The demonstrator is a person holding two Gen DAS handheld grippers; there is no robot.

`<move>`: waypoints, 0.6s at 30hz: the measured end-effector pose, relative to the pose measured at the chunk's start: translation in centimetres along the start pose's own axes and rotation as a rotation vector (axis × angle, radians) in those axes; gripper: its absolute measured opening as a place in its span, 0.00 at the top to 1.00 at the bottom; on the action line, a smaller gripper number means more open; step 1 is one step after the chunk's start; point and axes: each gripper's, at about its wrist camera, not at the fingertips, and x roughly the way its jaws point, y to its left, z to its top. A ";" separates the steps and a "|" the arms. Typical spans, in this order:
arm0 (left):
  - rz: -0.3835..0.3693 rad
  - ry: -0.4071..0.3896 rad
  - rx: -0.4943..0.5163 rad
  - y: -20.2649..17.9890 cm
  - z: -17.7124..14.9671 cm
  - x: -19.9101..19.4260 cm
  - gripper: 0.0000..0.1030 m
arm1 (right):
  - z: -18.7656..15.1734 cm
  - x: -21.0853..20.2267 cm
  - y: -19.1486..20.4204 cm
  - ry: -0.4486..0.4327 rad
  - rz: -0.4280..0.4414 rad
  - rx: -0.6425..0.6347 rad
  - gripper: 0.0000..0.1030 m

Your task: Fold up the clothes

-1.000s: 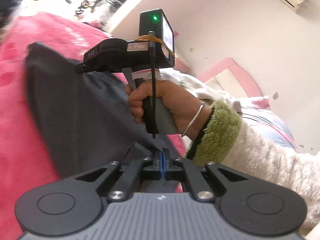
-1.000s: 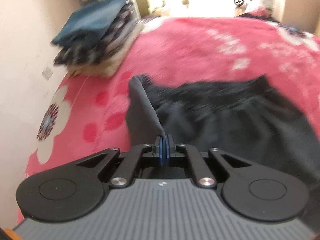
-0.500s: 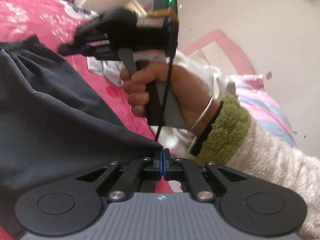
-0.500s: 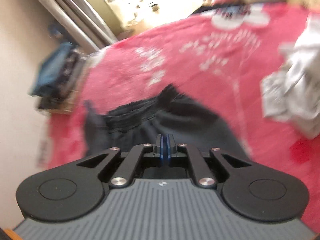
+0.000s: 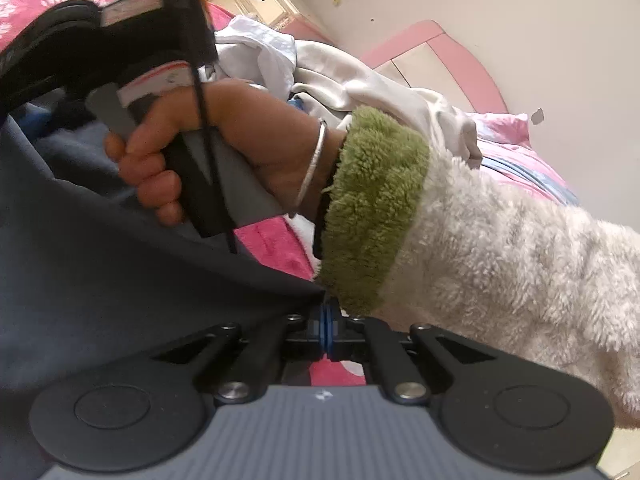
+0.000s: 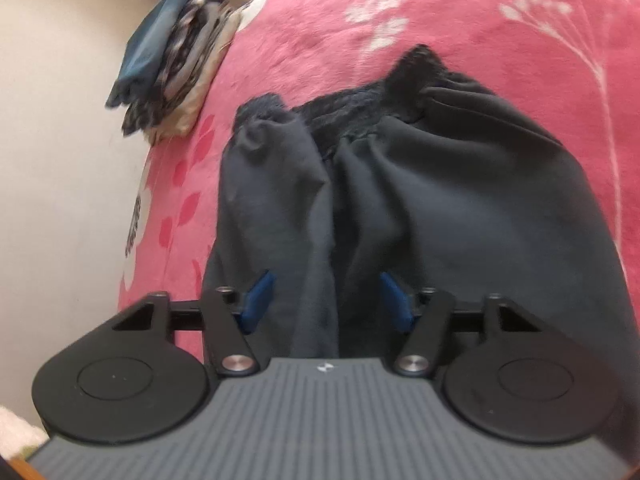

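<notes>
Bare pink blanket (image 6: pixel 500 8) lies clear beyond the dark garment (image 6: pixel 440 200); a folded stack (image 6: pixel 176 60) crowds the wall side.

A: Left wrist view: the right gripper's (image 5: pixel 52 92) fingertips are hidden behind the dark garment (image 5: pixel 100 280), left of the right hand (image 5: pixel 192 148). Its top is cut by the picture's edge.

B: Right wrist view?

A: The garment's near hem, on the side away from its waistband, is hidden under the gripper body. The folded stack (image 6: pixel 172 60) beyond the garment is blurred; its pieces can't be told apart.
</notes>
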 end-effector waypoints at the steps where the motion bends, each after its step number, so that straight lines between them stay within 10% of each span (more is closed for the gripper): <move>1: -0.004 0.003 -0.003 0.0 0.1 0.1 0.99 | 0.0 0.1 0.5 0.004 -0.018 -0.031 0.93; 18: -0.095 0.059 -0.010 -2.0 1.7 6.8 0.98 | -0.8 -10.3 -4.7 -0.194 -0.261 -0.072 0.99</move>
